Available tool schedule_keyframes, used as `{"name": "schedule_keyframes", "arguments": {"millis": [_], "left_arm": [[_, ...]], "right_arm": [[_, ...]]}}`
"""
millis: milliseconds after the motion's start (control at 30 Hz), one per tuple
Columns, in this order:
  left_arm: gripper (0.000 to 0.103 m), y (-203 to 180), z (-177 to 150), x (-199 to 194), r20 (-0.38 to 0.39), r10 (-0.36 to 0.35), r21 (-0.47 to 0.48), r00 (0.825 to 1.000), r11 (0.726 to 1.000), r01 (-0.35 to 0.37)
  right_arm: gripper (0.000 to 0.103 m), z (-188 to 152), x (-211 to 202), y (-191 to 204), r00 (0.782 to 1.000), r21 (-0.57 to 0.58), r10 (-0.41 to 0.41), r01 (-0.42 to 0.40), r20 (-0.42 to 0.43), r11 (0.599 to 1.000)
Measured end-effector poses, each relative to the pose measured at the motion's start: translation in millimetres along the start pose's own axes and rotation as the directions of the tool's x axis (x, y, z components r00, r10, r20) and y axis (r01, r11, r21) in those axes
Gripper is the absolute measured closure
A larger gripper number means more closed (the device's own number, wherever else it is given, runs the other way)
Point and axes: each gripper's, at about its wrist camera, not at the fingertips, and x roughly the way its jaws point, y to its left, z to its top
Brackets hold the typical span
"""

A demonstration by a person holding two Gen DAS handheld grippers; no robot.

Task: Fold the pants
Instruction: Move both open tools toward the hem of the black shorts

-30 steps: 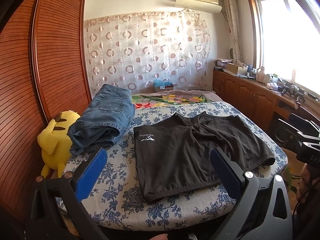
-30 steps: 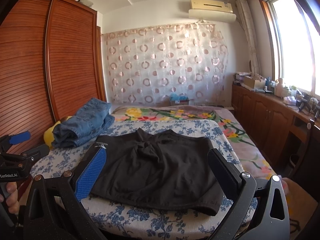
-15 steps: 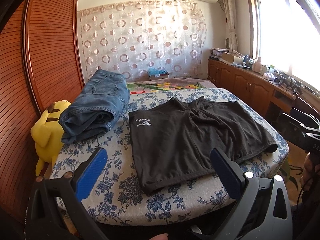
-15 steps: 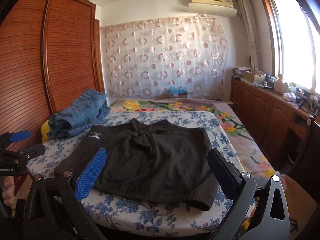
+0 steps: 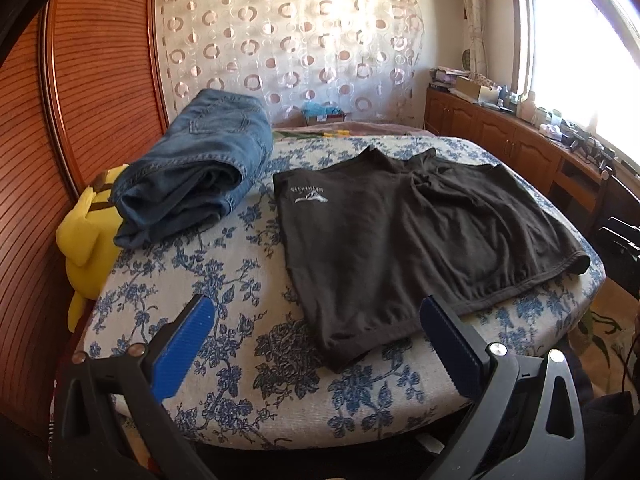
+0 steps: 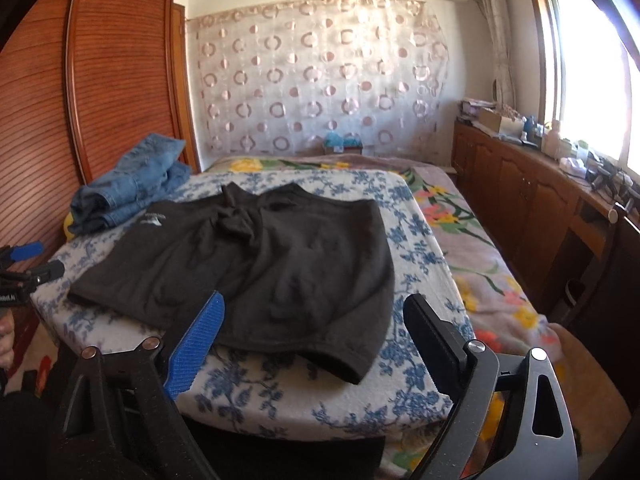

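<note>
Black shorts (image 5: 404,236) flat on our bed (image 5: 248,344), near edge, folded jeans (image 5: 200,172) at left edge, our left gripper (image 5: 316,344) open, empty, right gripper (image 6: 312,344) open, jaws just narrowing, nothing between.

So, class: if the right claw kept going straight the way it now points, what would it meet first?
Most likely the near hem of the black shorts on the bed; the open right claw frames it, though depth is uncertain.

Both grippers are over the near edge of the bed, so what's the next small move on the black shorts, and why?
Probably lower both onto the near hem. The black shorts lie flat and unfolded; the left gripper and right gripper, whose jaws have just been closing slightly, hold nothing.
</note>
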Motion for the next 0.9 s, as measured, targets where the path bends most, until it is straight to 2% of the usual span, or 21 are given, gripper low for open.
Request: {"name": "schedule_keyframes", "arguments": {"millis": [133,333,433,567,900], "left_arm": [[0.000,6.9,-6.0,10.4,-0.030,0.009,0.008,1.000,1.000,-0.009],[0.000,12.0,-13.3,17.4,-0.071,-0.008,0.030,0.997,0.999,0.010],[0.000,12.5,-19.4,20.3,-0.093,-0.001,0.044,0.996,0.999,0.005],[0.000,18.1,-24.8,26.3,-0.125,-0.023,0.017,0.992,1.000,0.025],[0.006,18.2,-30.3,23.2,-0.122,-0.018,0.043,0.992,0.999,0.023]], "right_arm": [[0.020,-6.1,5.8,-9.3,0.999,-0.002,-0.008,0.008,-0.038,1.000],[0.025,-11.8,14.1,-13.7,0.998,-0.021,-0.003,0.001,-0.070,1.000],[0.025,-15.9,18.6,-15.5,0.996,-0.018,0.000,-0.001,-0.090,1.000],[0.026,-23.5,26.0,-16.9,0.993,-0.024,-0.010,0.007,-0.119,1.000],[0.026,-35.5,27.8,-24.5,0.986,-0.058,-0.033,0.024,-0.166,0.998]]}}
